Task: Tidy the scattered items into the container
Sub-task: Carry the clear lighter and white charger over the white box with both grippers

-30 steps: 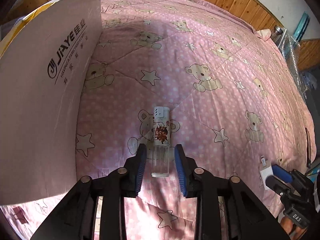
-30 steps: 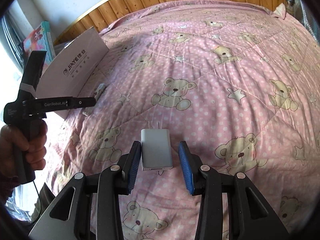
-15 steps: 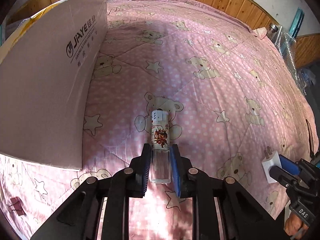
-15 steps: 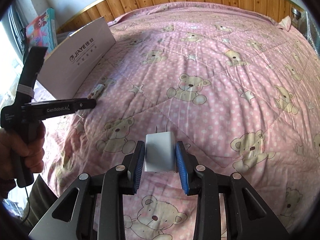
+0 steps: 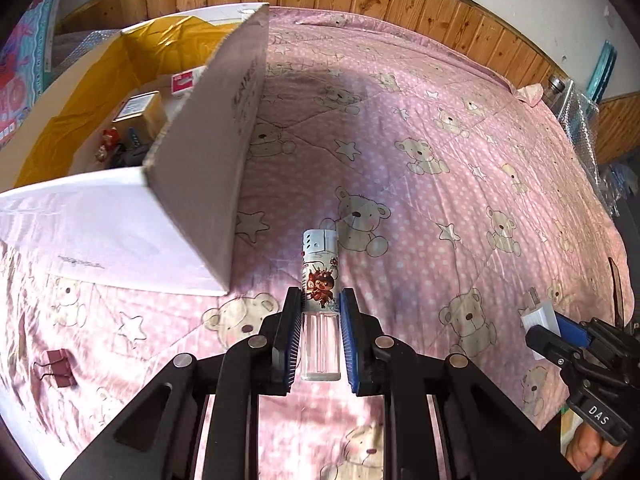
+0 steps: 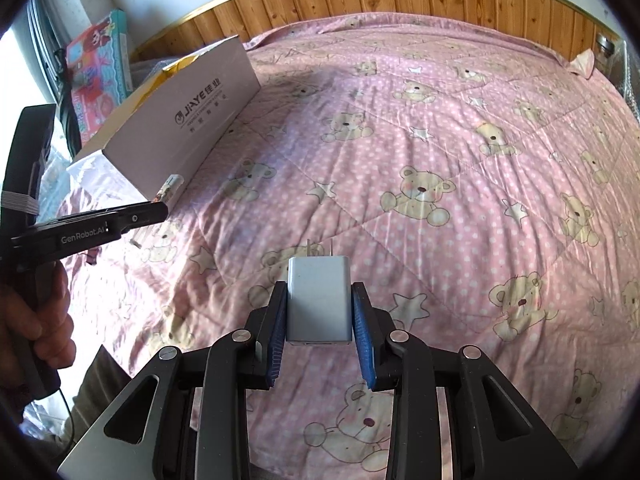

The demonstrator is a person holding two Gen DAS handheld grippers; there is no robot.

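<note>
My left gripper point(image 5: 320, 300) is shut on a clear lighter point(image 5: 320, 292) with a red cartoon label, held above the pink bear bedspread. An open white cardboard box point(image 5: 208, 168) with a yellow lining stands to its left; several small items lie inside. My right gripper point(image 6: 320, 294) is shut on a white plug charger point(image 6: 319, 304), prongs pointing away, lifted off the bed. The right wrist view also shows the box point(image 6: 200, 112) at far left, the lighter point(image 6: 170, 186) in front of it and the left gripper point(image 6: 158, 210). The charger point(image 5: 540, 318) appears at the left view's right edge.
A dark red binder clip point(image 5: 58, 368) lies on the bedspread at lower left of the box. Wooden panelling runs along the far edge of the bed. A glass jar point(image 5: 556, 88) and bubble wrap sit beyond the right side. A person's hand point(image 6: 40, 320) holds the left gripper's handle.
Both grippers closed on their items and rose off the bed: the left on the lighter, the right on the charger. The box interior has come into the left view.
</note>
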